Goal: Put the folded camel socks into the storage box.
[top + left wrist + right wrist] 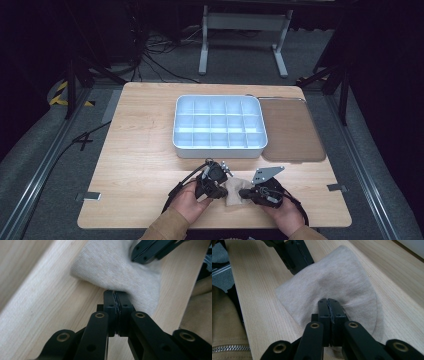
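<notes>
A small beige knitted cloth (232, 195) lies on the wooden table (145, 165) near its front edge, between my two grippers. My left gripper (220, 191) comes in from the left and is shut on the cloth's edge; in the left gripper view the jaws (116, 293) meet with the fabric (112, 267) bunched at their tips. From the right, my right gripper (243, 193) is shut on the opposite side, and its jaws (328, 301) pinch the cloth (332, 282). Each gripper view has the other gripper at its top (150, 250) (297, 255).
A white tray (219, 147) divided into several empty compartments stands at mid-table. A brownish see-through lid (292, 130) lies flat to its right. A tan sleeve (227, 325) sits close at the table's front edge. Bare wood spreads to the left.
</notes>
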The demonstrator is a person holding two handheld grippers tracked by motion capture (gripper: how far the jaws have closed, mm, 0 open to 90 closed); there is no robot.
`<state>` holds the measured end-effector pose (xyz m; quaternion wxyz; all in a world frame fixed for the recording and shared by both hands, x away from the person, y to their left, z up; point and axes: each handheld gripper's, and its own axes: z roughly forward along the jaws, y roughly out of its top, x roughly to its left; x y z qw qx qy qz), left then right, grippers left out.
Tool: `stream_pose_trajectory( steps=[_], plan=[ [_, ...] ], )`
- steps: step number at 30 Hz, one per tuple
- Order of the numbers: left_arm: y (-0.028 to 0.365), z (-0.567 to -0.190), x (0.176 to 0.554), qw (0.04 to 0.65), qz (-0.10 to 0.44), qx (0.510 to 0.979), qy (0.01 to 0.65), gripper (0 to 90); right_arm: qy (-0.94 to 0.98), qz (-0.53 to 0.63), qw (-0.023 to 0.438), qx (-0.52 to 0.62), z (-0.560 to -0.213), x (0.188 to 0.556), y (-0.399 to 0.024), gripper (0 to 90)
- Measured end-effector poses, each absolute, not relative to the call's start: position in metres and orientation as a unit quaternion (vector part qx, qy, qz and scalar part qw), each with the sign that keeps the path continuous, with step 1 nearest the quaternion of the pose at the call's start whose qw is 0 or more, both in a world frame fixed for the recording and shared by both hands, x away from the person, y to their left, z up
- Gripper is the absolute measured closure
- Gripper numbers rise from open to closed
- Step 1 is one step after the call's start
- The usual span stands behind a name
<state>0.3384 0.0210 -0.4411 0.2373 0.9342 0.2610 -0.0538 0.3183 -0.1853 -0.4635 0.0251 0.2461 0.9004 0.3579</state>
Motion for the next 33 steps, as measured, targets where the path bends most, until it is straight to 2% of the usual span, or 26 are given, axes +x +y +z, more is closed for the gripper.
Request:
stream_pose_trajectory(
  steps=[27, 33],
  plan=[
    [-0.004, -0.430, 0.335, 0.277, -0.038, 0.934, 0.224, 89.1, 0.901, 0.359, 0.031, 0.242, -0.464, 0.317, -0.186, 89.2],
    [0.001, -0.428, 0.335, 0.277, -0.033, 0.933, 0.226, 88.9, 0.895, 0.368, 0.043, 0.247, -0.448, 0.312, -0.198, 89.0]
  ],
)
